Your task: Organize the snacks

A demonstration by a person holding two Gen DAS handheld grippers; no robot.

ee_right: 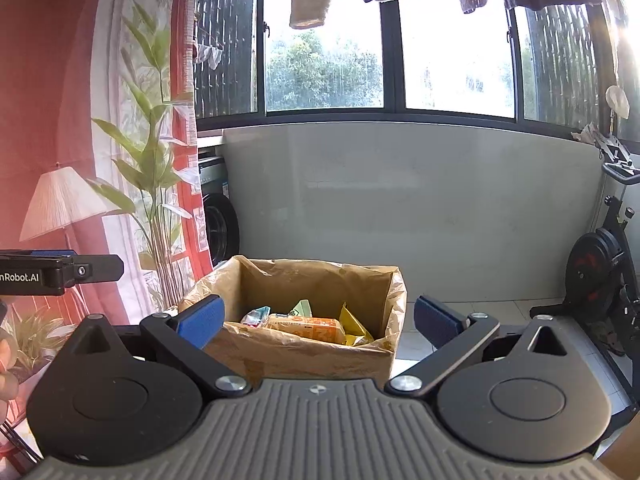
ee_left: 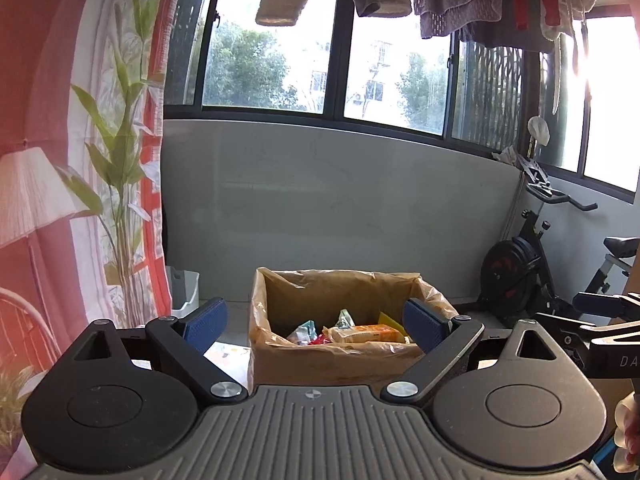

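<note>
Empty wide-spread tongs [ee_left: 316,328] face lined box [ee_left: 332,368] of snack packets [ee_left: 360,334]

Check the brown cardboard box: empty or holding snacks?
Holding snacks: the plastic-lined brown cardboard box is open-topped, with an orange packet and other wrappers inside.

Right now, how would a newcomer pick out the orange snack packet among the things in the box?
Below the wide window stands an open brown cardboard box with a crinkled plastic liner. Among the snacks inside, the long orange-and-cream packet lies flat across the middle. It is the largest item there, unlike the yellow wrapper and the small green packet beside it.
</note>
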